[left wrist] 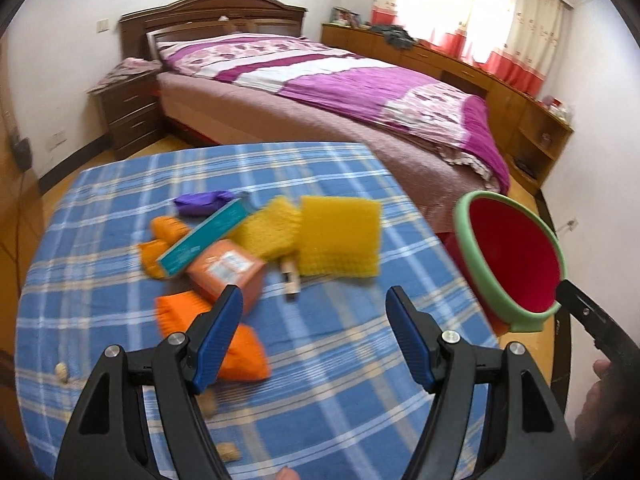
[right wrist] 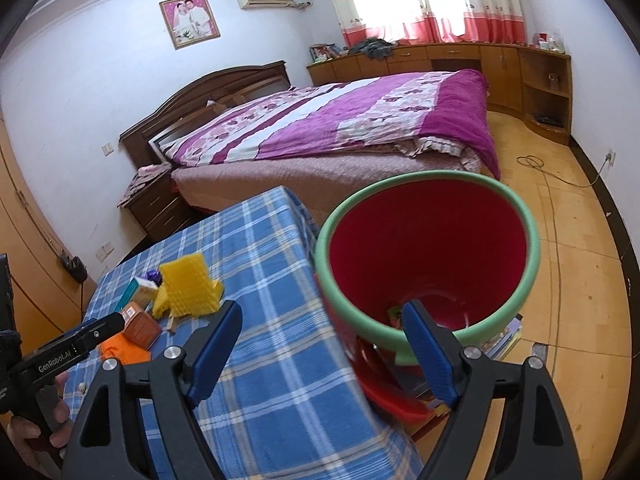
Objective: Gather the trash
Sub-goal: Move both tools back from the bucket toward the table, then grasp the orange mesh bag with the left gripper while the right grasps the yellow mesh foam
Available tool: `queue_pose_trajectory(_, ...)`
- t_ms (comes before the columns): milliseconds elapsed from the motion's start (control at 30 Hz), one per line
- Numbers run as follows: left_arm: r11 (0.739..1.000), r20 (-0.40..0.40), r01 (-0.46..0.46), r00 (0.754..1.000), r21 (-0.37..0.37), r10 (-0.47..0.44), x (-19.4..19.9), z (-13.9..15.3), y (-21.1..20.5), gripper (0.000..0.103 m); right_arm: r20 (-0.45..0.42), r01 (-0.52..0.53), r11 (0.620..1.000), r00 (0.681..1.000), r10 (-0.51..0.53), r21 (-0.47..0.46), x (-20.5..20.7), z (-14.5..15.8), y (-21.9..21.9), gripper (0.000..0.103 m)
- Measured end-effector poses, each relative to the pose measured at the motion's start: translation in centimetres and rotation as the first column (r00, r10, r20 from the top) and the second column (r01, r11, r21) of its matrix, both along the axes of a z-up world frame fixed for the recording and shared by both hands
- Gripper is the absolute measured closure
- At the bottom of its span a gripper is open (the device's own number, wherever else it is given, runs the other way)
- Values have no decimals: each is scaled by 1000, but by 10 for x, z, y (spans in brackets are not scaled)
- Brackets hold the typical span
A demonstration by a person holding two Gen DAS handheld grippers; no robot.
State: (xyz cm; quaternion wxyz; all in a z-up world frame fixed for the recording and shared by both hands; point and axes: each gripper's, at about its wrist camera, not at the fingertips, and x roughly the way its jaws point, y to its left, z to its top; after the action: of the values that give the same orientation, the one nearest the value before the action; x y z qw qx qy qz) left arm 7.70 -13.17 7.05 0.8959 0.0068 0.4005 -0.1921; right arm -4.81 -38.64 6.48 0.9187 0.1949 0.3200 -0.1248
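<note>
Left wrist: left gripper [left wrist: 314, 306] spread, empty, above trash [left wrist: 256, 244] piled mid-table [left wrist: 332, 392].
Right wrist: right gripper [right wrist: 322, 322] spread across bin [right wrist: 426, 256] rim (not pinching) off table's edge; next, likely drop and pinch one piece.

Bin [left wrist: 516, 256] right of table [left wrist: 320, 380] litter [left wrist: 256, 240]

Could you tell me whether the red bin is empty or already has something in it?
Not empty: the red bin has a small colourful scrap at its bottom, otherwise bare red interior.
</note>
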Motion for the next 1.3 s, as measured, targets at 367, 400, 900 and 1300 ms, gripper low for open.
queue_pose_trajectory(367, 990, -35, -131, 990, 53, 133, 11, -27, 45, 29, -48, -48, 999, 998, 48, 5, 14, -14, 25, 18)
queue_pose_trajectory(400, 989, -39, -136, 990, 56, 138, 11, -30, 46, 29, -53, -52, 999, 997, 52, 5, 14, -15, 27, 18)
queue_pose_trajectory(900, 980, -149, -197, 969, 26, 198, 29, -69, 61, 45, -97, -97, 995, 991, 96, -6, 27, -24, 40, 17)
queue_pose_trajectory(1300, 983, -126, -178, 977, -39, 172, 24, -56, 75, 84, -115, -151, 988, 982, 149, -12, 50, -28, 55, 17)
